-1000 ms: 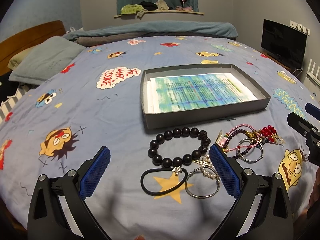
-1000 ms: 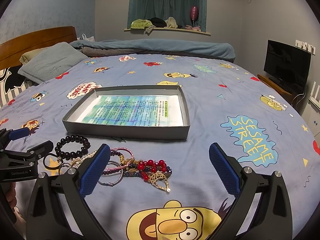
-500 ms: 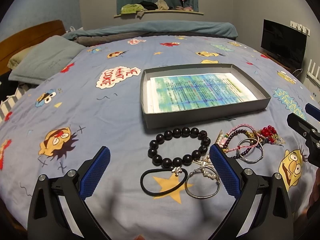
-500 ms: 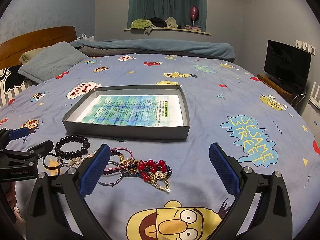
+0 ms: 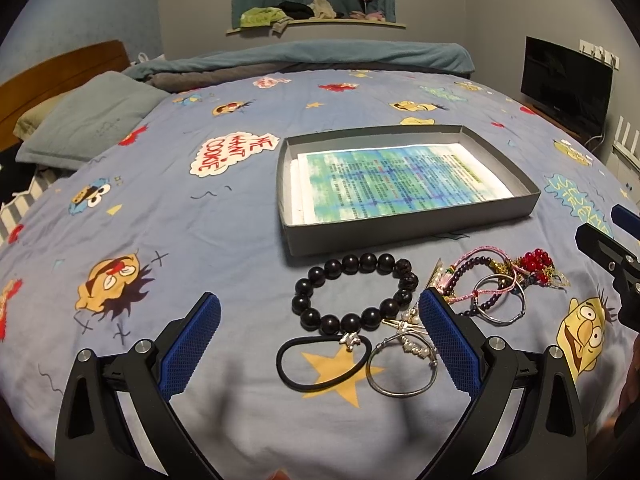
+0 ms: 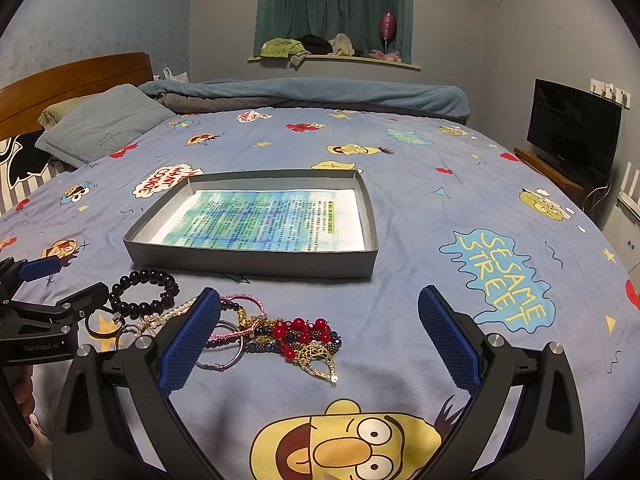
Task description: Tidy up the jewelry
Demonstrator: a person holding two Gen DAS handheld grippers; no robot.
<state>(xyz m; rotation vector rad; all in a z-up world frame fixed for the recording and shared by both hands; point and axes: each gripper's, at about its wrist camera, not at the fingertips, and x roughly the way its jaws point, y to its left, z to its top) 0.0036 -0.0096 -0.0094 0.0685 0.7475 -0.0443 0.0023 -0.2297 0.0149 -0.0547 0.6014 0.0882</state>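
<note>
Jewelry (image 5: 404, 312) is lying tangled just before the box (image 5: 400, 236) as both wide-open grippers, left (image 5: 320, 336) and right (image 6: 320, 330), are hovering, best lifting one piece singly.

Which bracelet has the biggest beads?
The black bead bracelet, lying in a ring just in front of the grey box. Its round dark beads are far bigger than the tiny red beads in the tangled pile beside it.

1. We cannot read the small print on the sheet (image 5: 400, 178) inside the grey box (image 5: 408, 228).
2. The left gripper's (image 5: 320, 332) right finger (image 5: 448, 340) hides part of the pearl bracelet (image 5: 408, 316).
3. The tangled jewelry pile (image 6: 296, 334) overlaps; we cannot separate its pieces.
4. The right gripper (image 5: 616, 256) is cut off at the left view's edge.
</note>
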